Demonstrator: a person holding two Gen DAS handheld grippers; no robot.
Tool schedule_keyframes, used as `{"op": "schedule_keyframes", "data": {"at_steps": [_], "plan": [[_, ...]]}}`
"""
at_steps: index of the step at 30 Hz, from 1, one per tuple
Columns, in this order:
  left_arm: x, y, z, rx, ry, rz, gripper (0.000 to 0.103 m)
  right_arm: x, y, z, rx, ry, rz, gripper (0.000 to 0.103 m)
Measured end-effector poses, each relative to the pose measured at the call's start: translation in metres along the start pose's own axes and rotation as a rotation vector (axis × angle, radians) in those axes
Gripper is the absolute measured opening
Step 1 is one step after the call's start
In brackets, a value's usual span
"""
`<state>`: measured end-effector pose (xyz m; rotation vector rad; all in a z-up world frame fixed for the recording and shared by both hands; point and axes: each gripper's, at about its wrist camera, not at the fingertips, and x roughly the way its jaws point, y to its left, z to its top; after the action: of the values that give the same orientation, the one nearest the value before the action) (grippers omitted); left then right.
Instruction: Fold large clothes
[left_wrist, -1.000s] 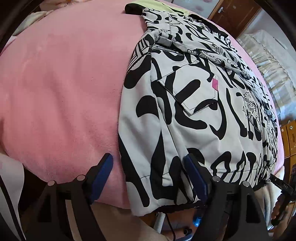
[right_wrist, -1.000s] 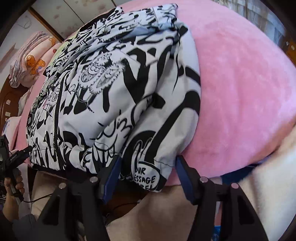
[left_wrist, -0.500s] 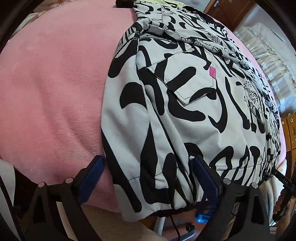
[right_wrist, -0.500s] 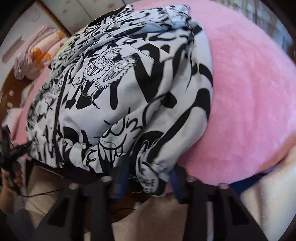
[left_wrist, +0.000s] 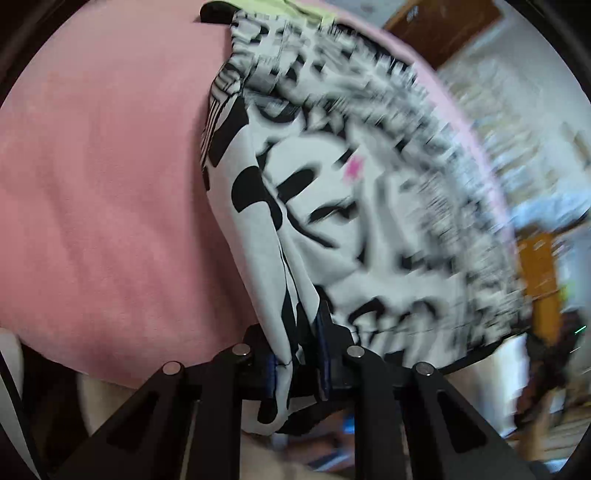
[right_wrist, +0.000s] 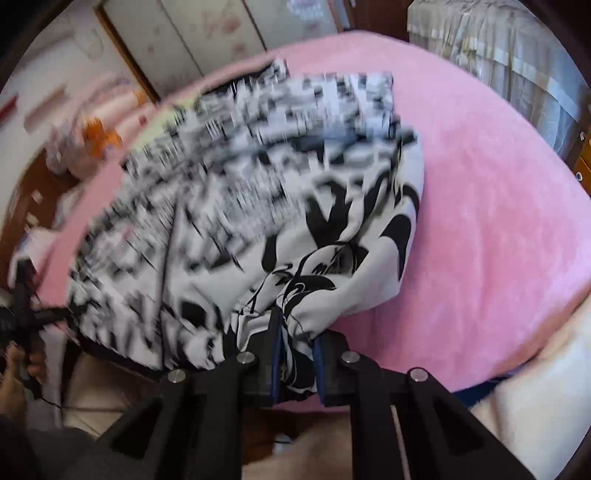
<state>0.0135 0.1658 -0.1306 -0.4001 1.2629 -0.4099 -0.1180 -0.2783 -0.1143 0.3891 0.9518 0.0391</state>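
Note:
A large white jacket with bold black graffiti print lies on a pink bed cover. My left gripper is shut on the jacket's near left hem corner, cloth bunched between the blue pads. In the right wrist view the same jacket spreads over the pink cover, and my right gripper is shut on its near right hem corner. The hem is lifted off the bed edge. Both views are motion-blurred toward the far side.
A yellow-green cloth lies under the jacket's far end. Pink bedding with an orange print sits at the far left. A wooden cabinet stands at right, curtains behind the bed. The other hand and gripper shows at left.
Both grippers have closed from wide open onto the jacket's hem corners. The hem has lifted and the jacket is bunching as both grippers move.

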Motion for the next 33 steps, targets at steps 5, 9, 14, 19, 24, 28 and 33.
{"op": "schedule_keyframes", "data": {"at_steps": [5, 9, 14, 19, 24, 28, 33], "plan": [[-0.046, -0.012, 0.032, -0.109, -0.146, -0.225, 0.015, -0.038, -0.005, 0.037, 0.096, -0.125, 0.112, 0.014], [-0.072, -0.024, 0.073, -0.155, -0.243, -0.298, 0.014, -0.056, -0.011, 0.084, 0.174, -0.204, 0.195, 0.013], [-0.079, -0.037, 0.133, -0.168, -0.285, -0.311, 0.015, -0.049, -0.011, 0.158, 0.215, -0.250, 0.268, 0.013], [-0.057, -0.041, 0.211, -0.178, -0.287, -0.277, 0.023, -0.003, -0.013, 0.236, 0.222, -0.233, 0.240, 0.016], [-0.008, -0.036, 0.280, -0.204, -0.226, -0.254, 0.041, 0.058, -0.029, 0.295, 0.268, -0.176, 0.184, 0.042], [0.027, -0.028, 0.312, -0.213, -0.193, -0.210, 0.068, 0.087, -0.038, 0.309, 0.276, -0.186, 0.167, 0.073], [0.049, -0.007, 0.327, -0.215, -0.213, -0.106, 0.084, 0.128, -0.053, 0.314, 0.265, -0.122, 0.104, 0.073]]}}
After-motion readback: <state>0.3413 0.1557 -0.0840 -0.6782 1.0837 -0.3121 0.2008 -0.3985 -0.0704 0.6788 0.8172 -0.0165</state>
